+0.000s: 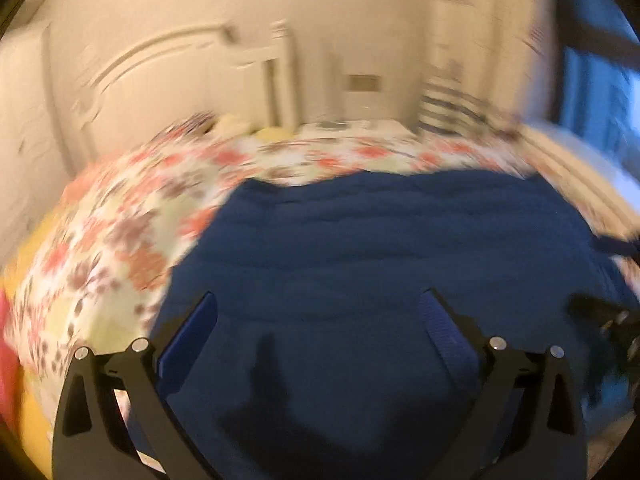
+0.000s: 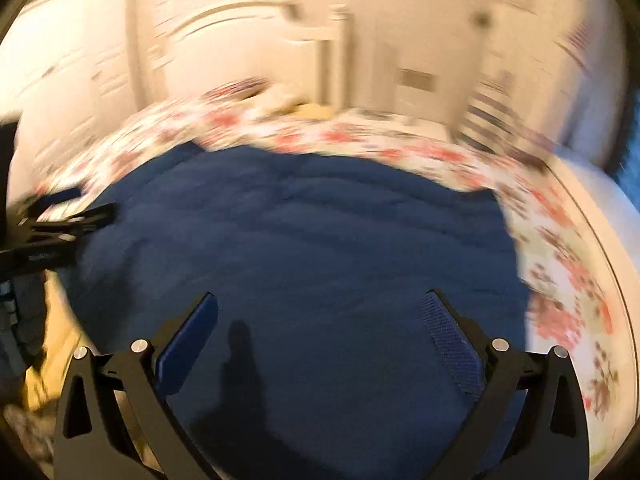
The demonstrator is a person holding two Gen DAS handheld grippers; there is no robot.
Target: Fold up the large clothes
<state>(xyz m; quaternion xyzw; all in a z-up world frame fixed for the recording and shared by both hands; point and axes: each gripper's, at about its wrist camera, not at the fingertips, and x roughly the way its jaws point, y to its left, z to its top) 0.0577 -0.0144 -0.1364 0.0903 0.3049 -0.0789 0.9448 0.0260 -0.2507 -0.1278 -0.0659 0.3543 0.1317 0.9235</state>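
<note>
Both views are motion-blurred. A large navy blue garment lies spread flat on a floral bedspread, covering most of the near part of the bed; its kind cannot be told through the blur. The cloth is plain and dark, with soft horizontal ripples across its far half and a slightly wavy far edge against the red-and-purple flowers. In the right wrist view the same garment fills the centre, with bedspread showing beyond it and along the right. The left gripper hangs over the near part of the cloth, jaws spread wide, nothing between them. The right gripper is likewise over the cloth, jaws wide apart and empty. A cream headboard stands at the bed's far end.
</note>
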